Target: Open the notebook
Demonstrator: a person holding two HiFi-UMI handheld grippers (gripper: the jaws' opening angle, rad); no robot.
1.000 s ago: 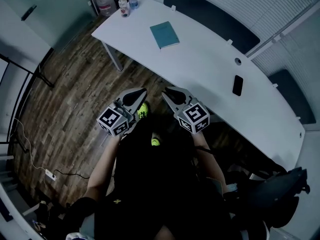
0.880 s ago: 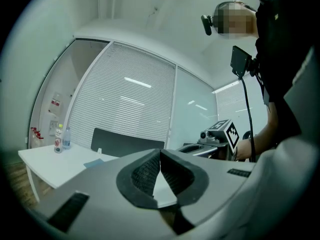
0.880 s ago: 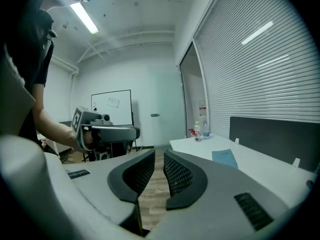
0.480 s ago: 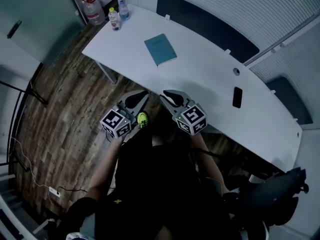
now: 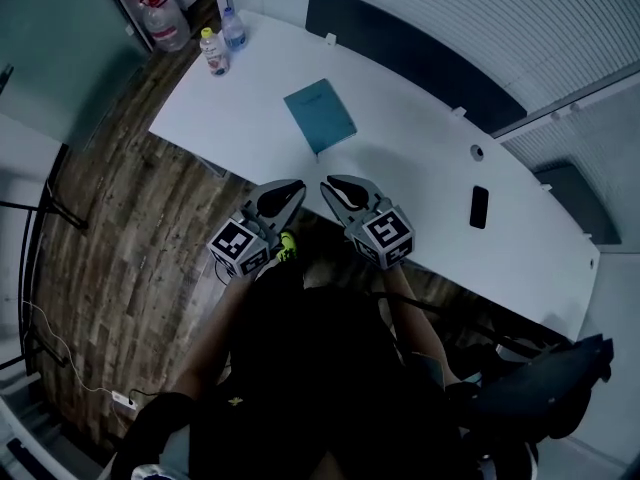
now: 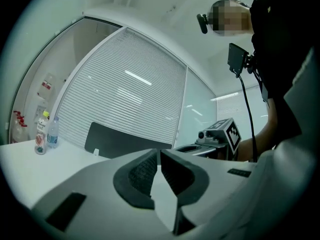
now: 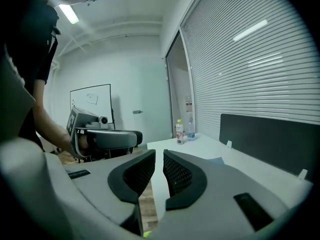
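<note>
I am holding the left gripper and the right gripper side by side in front of me, short of the near edge of the long curved white table. They sit over the brown wood-plank floor rather than over the tabletop.

The thin teal notebook lies flat and closed on the table, cover up, ahead of both grippers and well apart from them. It is towards the table's left end, on bare white surface with nothing else just beside it. In the right gripper view I can make out only a bluish corner of it beyond my jaws.

Neither gripper has anything in it. The left gripper's jaws are clenched almost together, tips meeting, only a sliver of light between the ribbed black pads. The right gripper's jaws stand a narrow gap apart, with just table and floor showing through.

So nothing of the task is done yet — the cover has not been touched. As I judge it, everything is left: reach across to the notebook, let the jaws part enough to catch the cover's edge, perhaps pin the book with the other gripper, and fold the cover over.

A slim black phone lies further right, and two small plastic bottles stand at the far left corner — both out of my way.
</note>
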